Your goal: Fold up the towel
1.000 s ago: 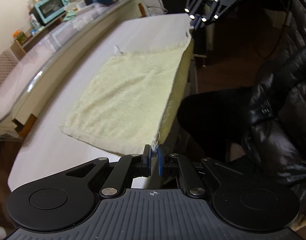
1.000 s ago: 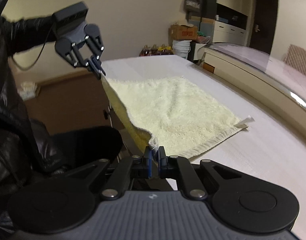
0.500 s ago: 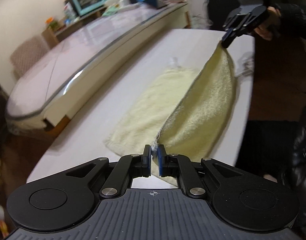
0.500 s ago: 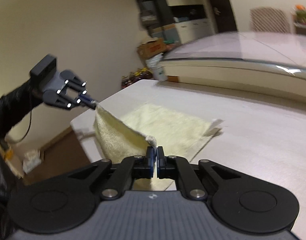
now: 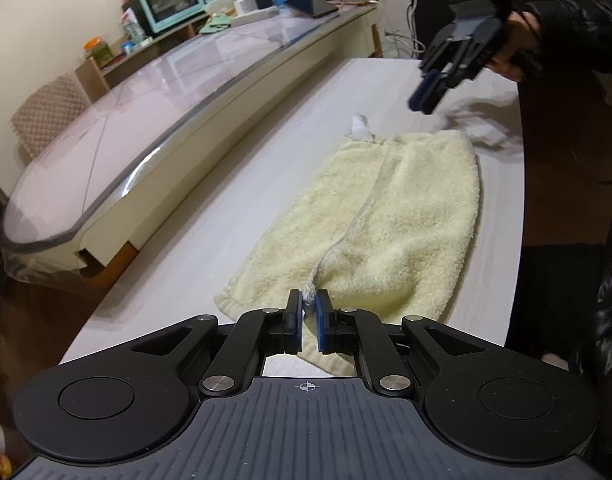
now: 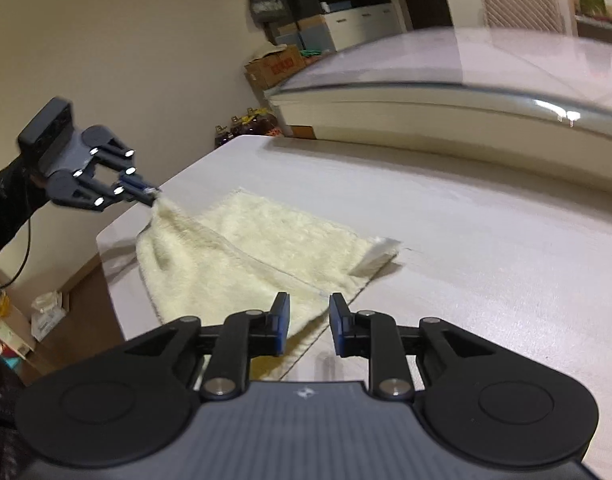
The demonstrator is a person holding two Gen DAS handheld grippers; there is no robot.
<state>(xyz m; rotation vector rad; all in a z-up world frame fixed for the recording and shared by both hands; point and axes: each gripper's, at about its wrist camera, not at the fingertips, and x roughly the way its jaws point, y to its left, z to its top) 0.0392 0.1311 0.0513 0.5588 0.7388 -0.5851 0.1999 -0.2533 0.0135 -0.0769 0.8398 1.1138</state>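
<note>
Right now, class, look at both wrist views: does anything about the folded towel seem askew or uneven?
Yes. The towel is folded unevenly: the top layer's hem runs diagonally and stops short of the far edge, leaving a strip uncovered. The left gripper pinches one corner, while the right gripper is open.

Open pale wood-grain tabletop (image 5: 265, 184) on the far side of the folded cream terry towel (image 5: 386, 220). Long glass-topped cream counter (image 5: 185, 92) walling that side. Black puffy-jacket sleeve (image 5: 578, 28) crowding the near edge.
</note>
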